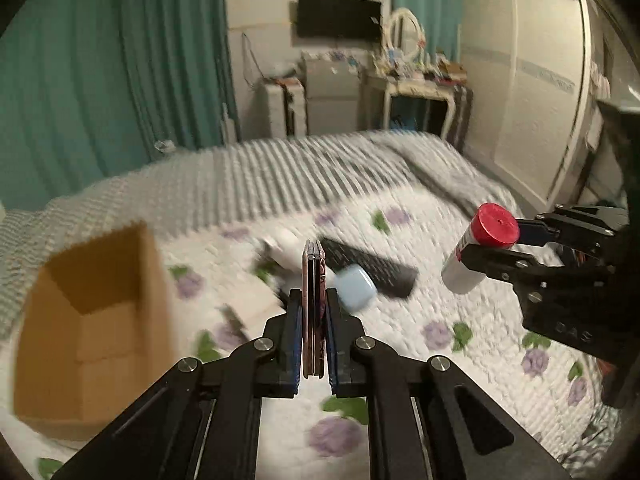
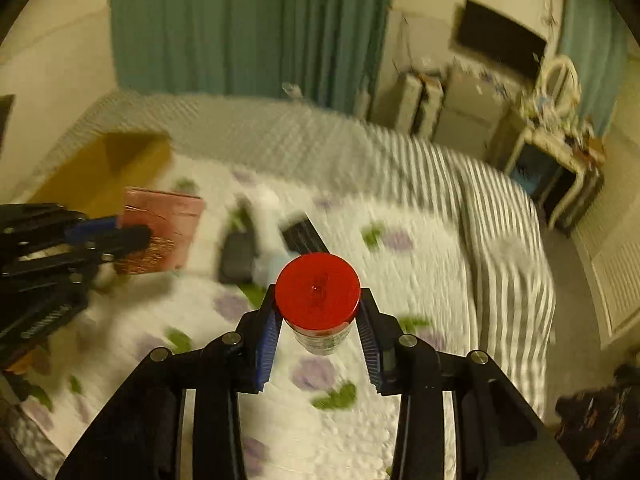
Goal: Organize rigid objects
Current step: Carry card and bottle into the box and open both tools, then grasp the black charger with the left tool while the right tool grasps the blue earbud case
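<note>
My left gripper [image 1: 313, 300] is shut on a thin pink case [image 1: 313, 300], held edge-on above the bed; the right wrist view shows its flat pink face [image 2: 160, 232]. My right gripper [image 2: 318, 304] is shut on a white bottle with a red cap [image 2: 317, 290], held above the quilt; it also shows in the left wrist view [image 1: 480, 248]. An open cardboard box [image 1: 88, 320] stands on the bed at the left, seen too in the right wrist view [image 2: 100, 168]. A black remote [image 1: 368, 268], a light blue case [image 1: 355, 286] and a white object [image 1: 286, 250] lie on the quilt.
The bed has a floral quilt [image 1: 440, 320] and a striped blanket [image 1: 280, 176] beyond it. A small black object [image 2: 238, 258] lies on the quilt. Teal curtains, a dresser and a wardrobe stand beyond the bed. The frames are motion-blurred.
</note>
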`<state>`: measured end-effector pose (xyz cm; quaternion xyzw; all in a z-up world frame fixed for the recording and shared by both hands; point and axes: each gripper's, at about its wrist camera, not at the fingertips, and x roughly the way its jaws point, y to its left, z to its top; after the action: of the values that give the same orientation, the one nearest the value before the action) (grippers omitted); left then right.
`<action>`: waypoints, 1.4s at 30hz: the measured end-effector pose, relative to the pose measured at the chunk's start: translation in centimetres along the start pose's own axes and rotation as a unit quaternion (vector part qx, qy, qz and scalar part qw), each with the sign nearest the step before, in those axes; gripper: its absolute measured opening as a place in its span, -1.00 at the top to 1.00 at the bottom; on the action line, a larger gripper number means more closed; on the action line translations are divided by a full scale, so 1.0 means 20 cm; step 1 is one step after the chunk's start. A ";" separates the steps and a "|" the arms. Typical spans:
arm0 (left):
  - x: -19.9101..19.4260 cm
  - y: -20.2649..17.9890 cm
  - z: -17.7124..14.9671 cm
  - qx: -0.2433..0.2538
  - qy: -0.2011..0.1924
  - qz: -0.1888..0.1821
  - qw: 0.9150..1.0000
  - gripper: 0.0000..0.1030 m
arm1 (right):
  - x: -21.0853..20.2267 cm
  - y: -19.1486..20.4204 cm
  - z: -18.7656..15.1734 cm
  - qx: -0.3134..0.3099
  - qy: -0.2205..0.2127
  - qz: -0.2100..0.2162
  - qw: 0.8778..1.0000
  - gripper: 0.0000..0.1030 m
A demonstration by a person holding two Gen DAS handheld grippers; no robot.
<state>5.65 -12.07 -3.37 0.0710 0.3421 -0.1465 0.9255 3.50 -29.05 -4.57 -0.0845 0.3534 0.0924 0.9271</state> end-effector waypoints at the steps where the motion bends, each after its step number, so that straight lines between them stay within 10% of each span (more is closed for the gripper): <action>1: -0.05 0.04 0.03 -0.003 -0.010 0.004 1.000 0.80 | -0.03 0.03 0.04 -0.005 -0.010 0.003 1.000 0.30; 10: -0.35 0.53 0.10 -0.040 -0.060 0.081 0.994 0.80 | -0.19 0.65 0.53 -0.050 -0.094 0.097 0.990 0.31; 23: -0.03 0.93 -0.21 -0.096 0.028 0.096 0.990 0.79 | 0.44 1.09 0.50 -0.045 -0.006 0.130 0.991 0.30; 27: -0.10 0.90 -0.20 -0.093 0.001 0.088 0.992 0.70 | 0.45 1.01 0.48 -0.024 -0.016 0.138 0.990 0.17; 31: -0.19 0.86 -0.16 -0.100 -0.027 0.107 0.989 -0.25 | 0.29 0.84 0.47 -0.005 -0.054 0.117 0.992 -0.50; 42: -0.27 0.40 0.09 -0.076 -0.045 0.090 0.992 -0.28 | -0.14 0.17 0.47 0.004 -0.111 0.017 0.994 -0.72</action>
<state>5.32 -3.78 1.72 0.0242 0.3020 -0.0396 0.9522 6.63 -23.95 3.95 -0.0645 0.2503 0.1156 0.9591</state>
